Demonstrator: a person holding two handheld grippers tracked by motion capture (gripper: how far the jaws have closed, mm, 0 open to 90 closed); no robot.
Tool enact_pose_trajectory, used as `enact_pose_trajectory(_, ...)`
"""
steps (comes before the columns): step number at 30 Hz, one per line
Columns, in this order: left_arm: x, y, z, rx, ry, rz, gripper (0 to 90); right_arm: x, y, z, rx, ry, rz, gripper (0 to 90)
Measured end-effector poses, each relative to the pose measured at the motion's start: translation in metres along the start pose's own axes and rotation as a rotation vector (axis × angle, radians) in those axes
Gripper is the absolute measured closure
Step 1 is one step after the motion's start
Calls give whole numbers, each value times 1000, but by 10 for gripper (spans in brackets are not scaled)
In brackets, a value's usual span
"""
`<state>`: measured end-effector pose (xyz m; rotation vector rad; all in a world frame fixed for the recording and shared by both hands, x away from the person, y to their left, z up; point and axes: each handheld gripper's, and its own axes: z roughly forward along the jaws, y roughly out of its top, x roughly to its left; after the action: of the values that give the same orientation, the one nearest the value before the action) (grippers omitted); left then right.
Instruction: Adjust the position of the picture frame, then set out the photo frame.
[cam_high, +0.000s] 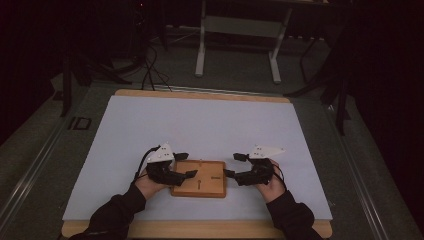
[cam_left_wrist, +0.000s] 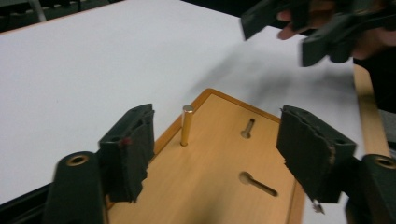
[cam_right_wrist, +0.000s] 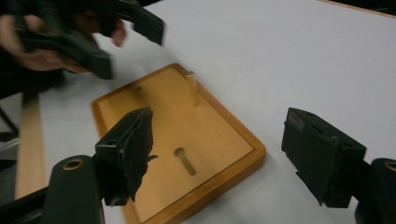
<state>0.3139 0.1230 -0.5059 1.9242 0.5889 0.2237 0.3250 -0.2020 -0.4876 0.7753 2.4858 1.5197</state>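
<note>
The person wears long dark sleeves (cam_high: 117, 212) that reach the wrists. Each hand carries black tongs, the left tongs (cam_high: 183, 165) and the right tongs (cam_high: 235, 165), each topped by a pale grey three-cornered plate (cam_high: 161, 153) dotted with small dark marks, with a thin black cable looping off behind. Up close, the two black jaws are thick, blocky and frayed at the edges, mounted on rounded black arms with a brass-coloured ring (cam_left_wrist: 77, 160) set in each.

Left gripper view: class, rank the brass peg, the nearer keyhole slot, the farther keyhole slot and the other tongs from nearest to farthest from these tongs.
1. Nearer keyhole slot, between the jaws, right.
2. Brass peg, upright, board's left edge.
3. Farther keyhole slot, centre.
4. Other tongs, top right.
</note>
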Motion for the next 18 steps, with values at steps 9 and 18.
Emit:
enact_pose_trajectory(9, 6, 4, 19, 48, 23, 31, 455, 13, 0, -13, -25, 26, 58, 126)
enact_pose_trajectory(18, 11, 6, 34, 93, 12, 45, 582, 27, -5, -17, 8, 21, 22, 198)
